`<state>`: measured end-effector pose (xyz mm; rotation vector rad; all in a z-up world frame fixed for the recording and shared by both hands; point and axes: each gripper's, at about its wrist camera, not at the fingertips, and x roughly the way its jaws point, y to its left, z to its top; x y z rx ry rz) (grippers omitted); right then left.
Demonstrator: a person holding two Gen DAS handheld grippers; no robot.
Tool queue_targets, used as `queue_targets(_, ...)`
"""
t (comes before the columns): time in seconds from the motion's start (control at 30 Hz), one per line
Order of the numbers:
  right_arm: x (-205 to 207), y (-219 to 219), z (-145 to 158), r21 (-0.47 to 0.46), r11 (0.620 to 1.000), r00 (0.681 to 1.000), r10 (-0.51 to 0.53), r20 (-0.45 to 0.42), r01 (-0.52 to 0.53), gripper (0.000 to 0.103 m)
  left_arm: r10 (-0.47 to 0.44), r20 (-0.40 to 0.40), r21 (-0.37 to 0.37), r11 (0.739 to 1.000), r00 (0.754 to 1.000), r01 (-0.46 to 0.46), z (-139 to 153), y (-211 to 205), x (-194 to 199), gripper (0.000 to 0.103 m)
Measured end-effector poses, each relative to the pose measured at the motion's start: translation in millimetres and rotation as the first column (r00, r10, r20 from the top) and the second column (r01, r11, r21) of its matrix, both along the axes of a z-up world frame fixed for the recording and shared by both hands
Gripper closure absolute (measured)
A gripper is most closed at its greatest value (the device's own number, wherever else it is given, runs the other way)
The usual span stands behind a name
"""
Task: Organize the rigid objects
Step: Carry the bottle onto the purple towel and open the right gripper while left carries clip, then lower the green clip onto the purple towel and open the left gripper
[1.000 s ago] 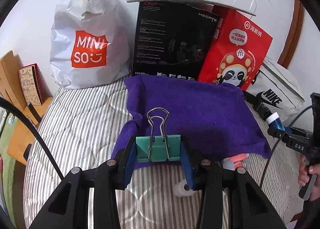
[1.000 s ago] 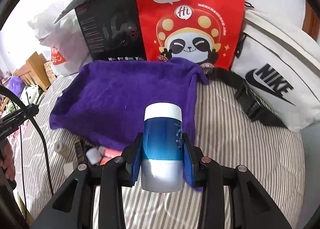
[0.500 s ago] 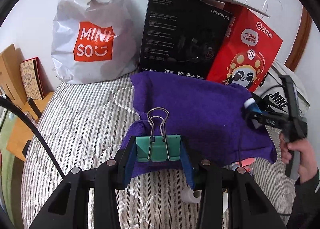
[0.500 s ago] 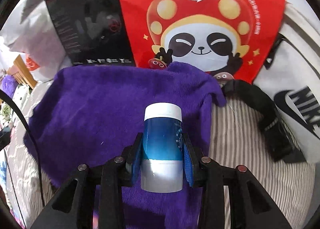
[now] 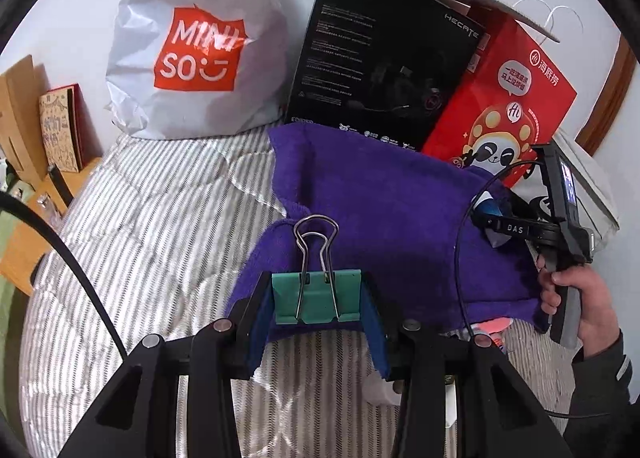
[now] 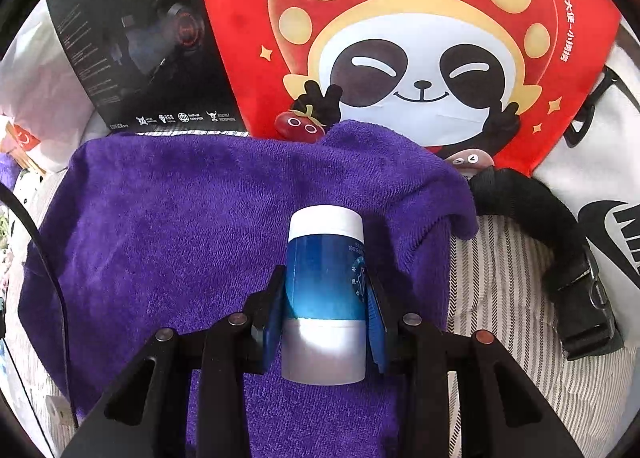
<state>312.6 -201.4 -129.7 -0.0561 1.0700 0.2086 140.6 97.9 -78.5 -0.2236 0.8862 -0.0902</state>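
left wrist view: the left tool (image 5: 318,322) is gripping a green binder clip (image 5: 316,296) by its sides, wire handles pointing away from the camera, and is hovering over the near edge of the purple towel (image 5: 392,218) that is lying on the striped bed (image 5: 160,226). toward the bed's right edge a hand (image 5: 580,298) is holding the right tool (image 5: 490,218), which is gripping a blue bottle over the towel's right side. along the bed's far edge a white bag reading "miniso" (image 5: 196,46), a black box marked "hecate" (image 5: 384,58) and a red panda bag (image 5: 504,98) carrying chinese characters and "hi" are leaning against the wall. small items are peeking out beneath the towel's near right corner; what they are cannot be told.

right wrist view: the right tool (image 6: 326,322) is clamping the blue bottle (image 6: 326,290), white cap forward, low over the towel's (image 6: 200,226) right half. the panda bag (image 6: 408,46) is filling the far side, the box (image 6: 140,46) showing "edifier" small at its foot, and a white bag with a nike swoosh (image 6: 600,178) and black strap is lying at the bed's right edge.

judging by this, both tools are carrying objects toward the towel, seemingly the gathering spot. the next move is calling for lowering the bottle onto the cloth and loosening the grip gently so it is not rolling.
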Motion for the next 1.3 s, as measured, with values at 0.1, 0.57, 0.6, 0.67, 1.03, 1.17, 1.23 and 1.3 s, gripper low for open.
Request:
queue_targets(0.1, -1, 3, -1, -0.019, 1.0, 1.0, 0.017, 0.009, -0.017, 0.066, -0.012, -0.007, 0.003, 1.0, 1.0, 0.012, -2, -4, 0, 0.064)
queue_targets(0.57, -45, 0, 25, 0.002, 0.999, 0.999, 0.047, -0.009, -0.047, 0.047, -0.07, 0.03, 0.036, 0.997, 0.997, 0.069, 9, -13, 4, 0.064)
queue_targets(0.6, -56, -3, 32, 0.003, 0.999, 0.999, 0.05, 0.003, -0.05, 0.047, -0.076, 0.042, 0.031, 0.997, 0.996, 0.074, 10, -15, 6, 0.063)
queue_targets(0.67, -77, -8, 44, 0.004, 0.999, 0.998, 0.052, 0.029, -0.053, 0.04, -0.087, 0.058, 0.022, 0.996, 0.994, 0.086, 9, -18, 15, 0.063)
queue_targets(1.03, -165, -48, 72, 0.078, 0.997, 0.996, -0.013, 0.083, 0.007, 0.037, -0.129, 0.063, 0.106, 0.987, 0.99, 0.122, -8, -47, 85, 0.064)
queue_targets(1.17, -180, -69, 65, 0.079, 0.994, 0.996, -0.073, 0.053, 0.069, 0.037, -0.119, 0.022, 0.11, 0.987, 0.993, 0.116, -19, -51, 106, 0.064)
queue_targets(1.23, -184, -76, 59, 0.099, 0.992, 0.996, -0.086, 0.037, 0.082, 0.037, -0.123, -0.003, 0.145, 0.982, 0.992, 0.122, -24, -56, 115, 0.064)
queue_targets(1.3, -185, -80, 56, 0.102, 0.99, 0.995, -0.099, 0.027, 0.096, 0.037, -0.136, -0.013, 0.166, 0.977, 0.991, 0.137, -28, -61, 121, 0.064)
